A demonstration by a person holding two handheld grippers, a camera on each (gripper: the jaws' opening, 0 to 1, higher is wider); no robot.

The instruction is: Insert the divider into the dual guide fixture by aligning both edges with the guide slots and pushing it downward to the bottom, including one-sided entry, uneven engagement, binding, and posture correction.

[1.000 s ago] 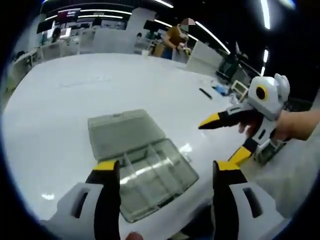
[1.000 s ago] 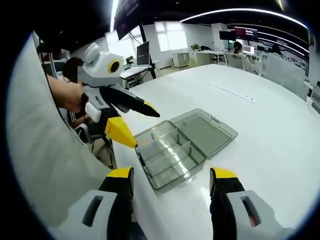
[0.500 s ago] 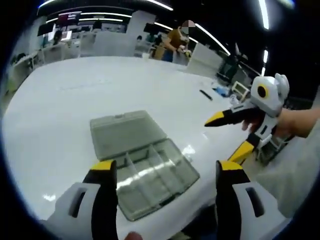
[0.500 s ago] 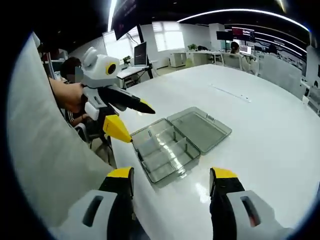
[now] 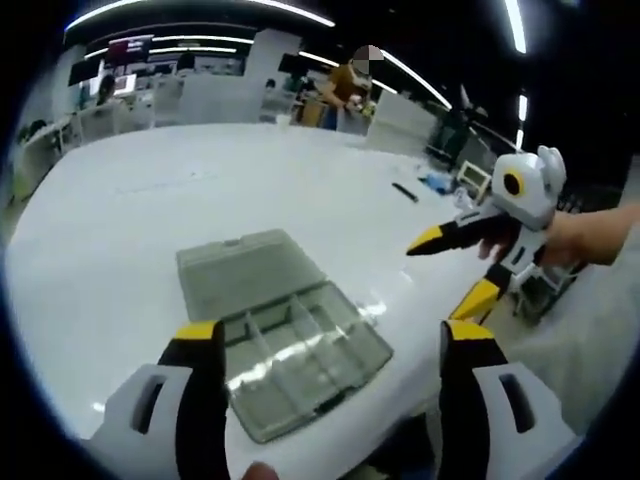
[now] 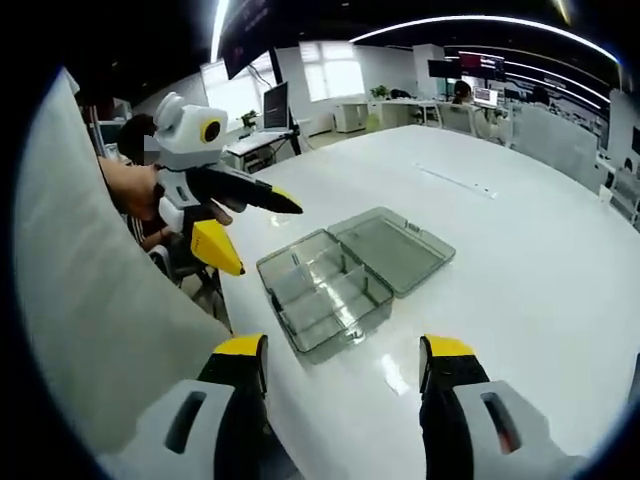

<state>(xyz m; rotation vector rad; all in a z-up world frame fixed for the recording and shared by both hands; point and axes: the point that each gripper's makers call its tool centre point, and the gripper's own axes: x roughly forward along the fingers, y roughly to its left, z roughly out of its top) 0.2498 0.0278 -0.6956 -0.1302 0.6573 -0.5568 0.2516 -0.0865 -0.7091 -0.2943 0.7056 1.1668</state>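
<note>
So the clear plastic organizer box (image 5: 290, 345) sat open on the big white table (image 5: 120, 220), lower middle of the left gripper view, right between the two yellow-tipped jaws rising from the bottom. Its lid (image 5: 245, 268) was flipped back flat on the table, up and to the left of the tray part. The tray was split into several compartments by clear partitions, and honestly I couldn't tell which of them was the divider for the task, everything in there being see-through.

The left gripper (image 5: 325, 345) had its jaws spread wide with nothing between them, hanging over the near edge of the box. Over at the right middle of that same view the right gripper (image 5: 455, 270) came in, held by a hand (image 5: 580, 238), its jaws also apart and empty, tips pointing left toward the box but well clear of it.

In the right gripper view the box (image 6: 325, 298) showed at center, lid (image 6: 392, 250) lying open toward the upper right. The right gripper's own jaws (image 6: 340, 360) were wide open at the bottom, short of the box. The left gripper (image 6: 255, 228) sat at the left, above and beside the tray's left corner, not touching it. A grey sleeve took up the left edge.
</note>
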